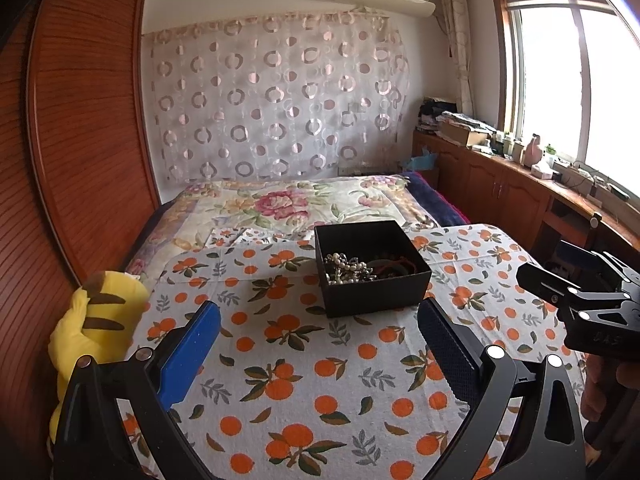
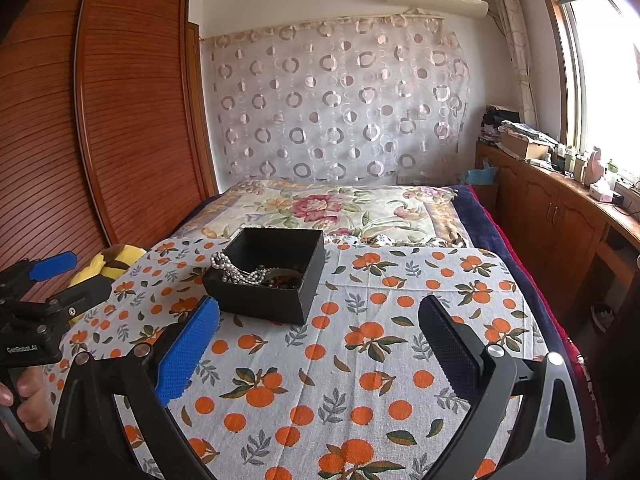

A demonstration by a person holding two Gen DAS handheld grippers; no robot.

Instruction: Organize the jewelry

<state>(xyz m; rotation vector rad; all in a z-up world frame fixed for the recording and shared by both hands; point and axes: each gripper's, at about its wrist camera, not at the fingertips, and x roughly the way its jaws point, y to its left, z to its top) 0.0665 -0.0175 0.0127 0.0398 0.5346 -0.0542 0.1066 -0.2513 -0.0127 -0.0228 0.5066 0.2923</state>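
A black open box (image 1: 372, 280) stands on the table with the orange-print cloth (image 1: 304, 380). It holds a pearl necklace (image 1: 348, 268) and dark and red cords (image 1: 396, 266). In the right wrist view the box (image 2: 268, 296) is left of centre, with the pearls (image 2: 240, 272) draped over its left rim. My left gripper (image 1: 320, 328) is open and empty, just short of the box. My right gripper (image 2: 320, 328) is open and empty, the box ahead to its left. Each gripper shows at the edge of the other's view, the right one (image 1: 580, 300) and the left one (image 2: 48, 284).
A yellow striped plush toy (image 1: 96, 328) lies at the table's left edge. A bed with a floral quilt (image 1: 296, 204) is behind the table. A wooden wardrobe (image 1: 80, 140) stands on the left and low cabinets (image 1: 500, 188) run under the window on the right.
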